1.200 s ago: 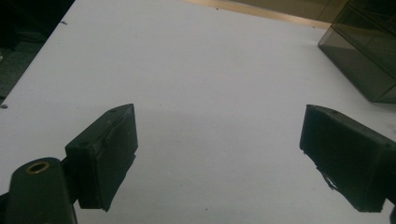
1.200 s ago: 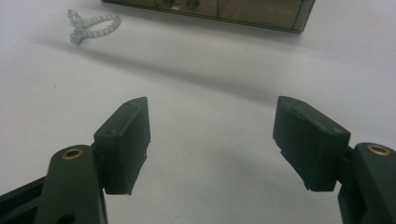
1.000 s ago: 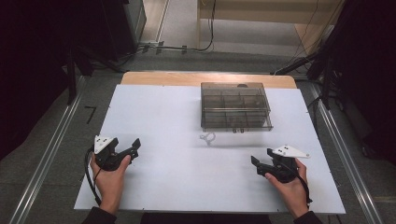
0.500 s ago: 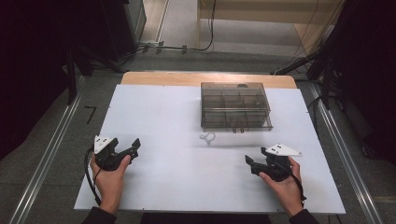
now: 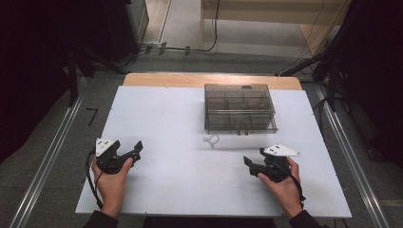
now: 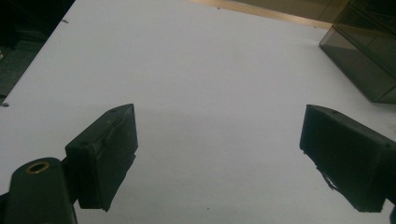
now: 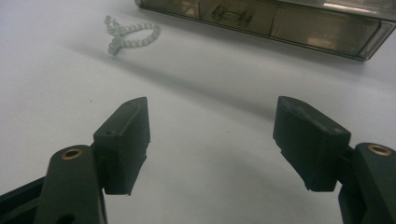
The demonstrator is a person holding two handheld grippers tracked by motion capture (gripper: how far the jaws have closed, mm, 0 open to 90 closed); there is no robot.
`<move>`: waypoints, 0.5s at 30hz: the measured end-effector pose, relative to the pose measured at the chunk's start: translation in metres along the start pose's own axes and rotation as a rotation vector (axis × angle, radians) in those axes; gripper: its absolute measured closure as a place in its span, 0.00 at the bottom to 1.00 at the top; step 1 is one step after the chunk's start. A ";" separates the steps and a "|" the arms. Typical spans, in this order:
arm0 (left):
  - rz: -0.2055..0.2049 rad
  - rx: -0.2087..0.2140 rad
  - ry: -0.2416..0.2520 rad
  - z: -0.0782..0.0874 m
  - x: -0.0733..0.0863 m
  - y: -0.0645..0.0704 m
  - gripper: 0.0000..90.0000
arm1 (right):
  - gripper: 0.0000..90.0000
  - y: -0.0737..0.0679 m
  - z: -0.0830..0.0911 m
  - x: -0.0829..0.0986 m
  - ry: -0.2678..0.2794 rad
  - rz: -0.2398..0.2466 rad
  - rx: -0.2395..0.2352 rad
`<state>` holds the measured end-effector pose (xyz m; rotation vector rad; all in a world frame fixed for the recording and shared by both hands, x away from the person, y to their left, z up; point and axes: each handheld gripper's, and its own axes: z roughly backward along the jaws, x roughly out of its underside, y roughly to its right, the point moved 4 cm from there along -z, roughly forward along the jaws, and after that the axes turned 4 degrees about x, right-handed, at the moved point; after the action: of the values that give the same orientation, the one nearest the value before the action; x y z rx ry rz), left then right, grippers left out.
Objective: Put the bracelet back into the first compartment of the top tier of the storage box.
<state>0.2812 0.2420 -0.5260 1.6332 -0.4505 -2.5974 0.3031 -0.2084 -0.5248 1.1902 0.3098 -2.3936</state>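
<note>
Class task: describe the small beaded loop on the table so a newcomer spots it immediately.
Start at the white table and find the smoky clear compartment box. Just before its front left corner lies the bead bracelet, pale, translucent, with crossed ends.

table top (image 5: 171, 123): looked like a matt white board, smooth, with a few tiny dark specks in the left gripper view
table edge (image 5: 190, 80): appeared as bare light wood, dull in finish, along the far side
organizer box (image 5: 240, 108): was smoky, see-through plastic, glossy, with light glinting off its front wall in the right gripper view
bead bracelet (image 7: 125, 35): seemed made of small translucent pale beads, slightly shiny
left gripper (image 6: 219, 158): had matt black plastic jaws, faintly scuffed, with a brass-coloured metal insert
right gripper (image 7: 212, 140): showed the same matt black plastic and brass-coloured inserts
floor (image 5: 62, 142): looked like rough grey carpet
</note>
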 end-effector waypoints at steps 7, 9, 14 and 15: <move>0.001 0.000 0.001 0.000 0.000 0.000 0.13 | 0.29 -0.005 -0.005 -0.003 0.000 0.005 -0.008; 0.000 0.000 0.001 0.000 0.000 0.000 0.13 | 0.29 -0.005 -0.006 -0.003 0.000 0.006 -0.010; 0.000 0.000 0.002 0.000 0.000 0.000 0.13 | 0.29 -0.008 -0.008 -0.006 0.000 0.008 -0.016; 0.000 0.000 0.002 0.000 0.000 0.000 0.13 | 0.29 -0.010 -0.010 -0.006 0.002 0.013 -0.020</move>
<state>0.2817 0.2421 -0.5260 1.6360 -0.4502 -2.5950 0.3090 -0.1943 -0.5256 1.1826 0.3248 -2.3733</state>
